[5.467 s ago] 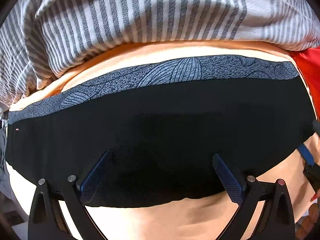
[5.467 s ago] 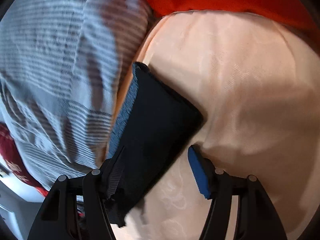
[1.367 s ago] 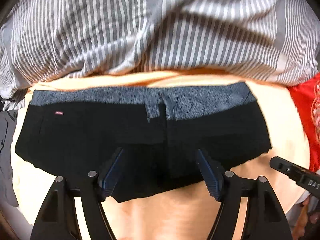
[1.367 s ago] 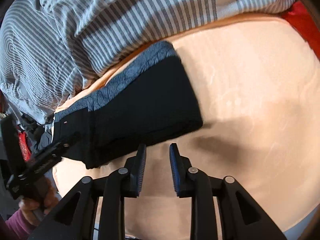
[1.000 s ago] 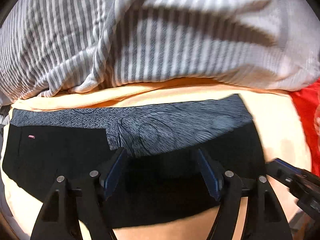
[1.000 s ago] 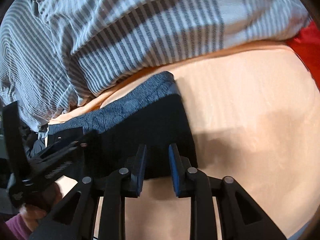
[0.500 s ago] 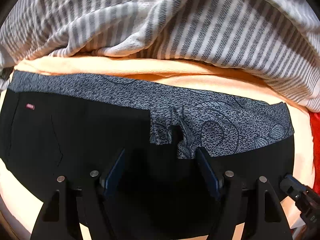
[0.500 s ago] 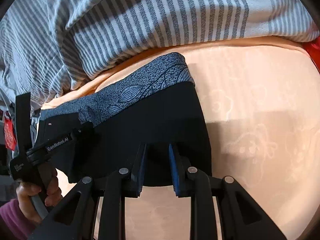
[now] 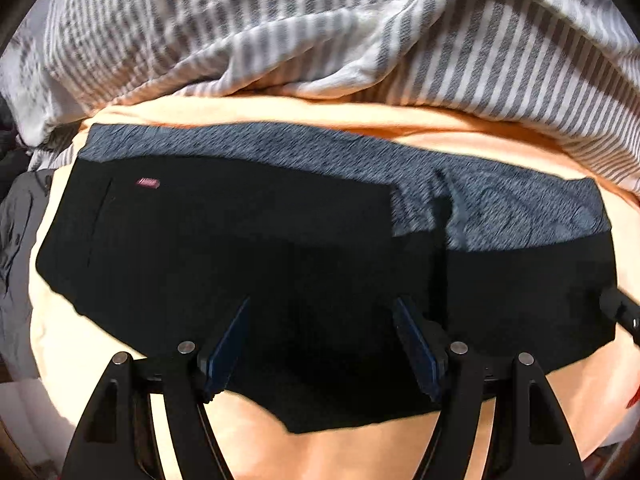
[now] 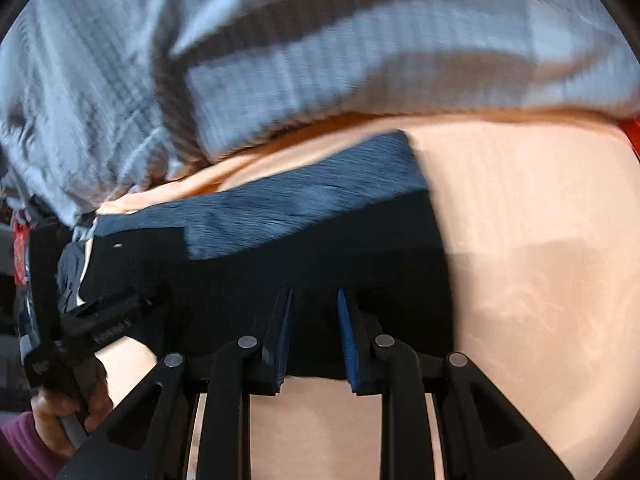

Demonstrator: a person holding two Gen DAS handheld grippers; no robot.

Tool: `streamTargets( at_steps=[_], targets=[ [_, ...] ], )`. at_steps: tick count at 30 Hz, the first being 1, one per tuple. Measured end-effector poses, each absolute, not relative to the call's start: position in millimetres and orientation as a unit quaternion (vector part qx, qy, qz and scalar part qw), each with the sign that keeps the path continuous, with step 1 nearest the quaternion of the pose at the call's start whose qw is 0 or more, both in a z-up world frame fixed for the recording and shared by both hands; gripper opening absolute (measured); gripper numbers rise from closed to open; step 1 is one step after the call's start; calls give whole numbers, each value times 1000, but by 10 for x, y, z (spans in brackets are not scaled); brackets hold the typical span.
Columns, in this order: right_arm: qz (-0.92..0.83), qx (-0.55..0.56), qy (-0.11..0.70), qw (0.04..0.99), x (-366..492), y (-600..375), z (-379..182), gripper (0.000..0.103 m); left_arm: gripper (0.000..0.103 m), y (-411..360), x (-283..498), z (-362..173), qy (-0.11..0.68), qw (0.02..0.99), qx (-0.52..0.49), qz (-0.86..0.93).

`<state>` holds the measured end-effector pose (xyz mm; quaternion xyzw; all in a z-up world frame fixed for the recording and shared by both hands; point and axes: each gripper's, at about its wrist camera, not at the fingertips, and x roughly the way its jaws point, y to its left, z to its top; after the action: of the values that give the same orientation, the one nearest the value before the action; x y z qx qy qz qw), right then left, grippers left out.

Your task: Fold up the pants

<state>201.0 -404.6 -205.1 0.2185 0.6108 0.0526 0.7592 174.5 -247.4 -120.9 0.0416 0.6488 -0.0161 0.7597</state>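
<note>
Lying flat on the peach sheet [image 9: 320, 452], the black pants [image 9: 240, 248] sit folded over with the grey waistband [image 9: 500, 216] just below a striped blanket [image 9: 480, 64]. Left gripper [image 9: 320, 344] hangs above them, jaws wide, nothing gripped. Right gripper [image 10: 314, 336] is narrow, nothing pinched, over the pants' near edge.

Black two-finger grippers, as my wrist cameras show them.

My left gripper [image 9: 322, 344] and right gripper [image 10: 314, 338] have black skeletal frames, silver pivot screws and blue pads [image 9: 224, 354]; my left hand [image 10: 72, 404] wears a maroon sleeve [image 10: 24, 450].
</note>
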Motion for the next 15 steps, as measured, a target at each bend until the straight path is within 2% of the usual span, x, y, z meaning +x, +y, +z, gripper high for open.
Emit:
streamTargets(
  at_steps=[10,15],
  targets=[
    [100,194,623,751,2563,-3200,-2189,25,74,-2020,1611,-1238,657,754,19,-2],
    [102,172,665,719,2716,-2838,-2536,25,74,-1751,1602,-1304,666,746,-2,6]
  ],
)
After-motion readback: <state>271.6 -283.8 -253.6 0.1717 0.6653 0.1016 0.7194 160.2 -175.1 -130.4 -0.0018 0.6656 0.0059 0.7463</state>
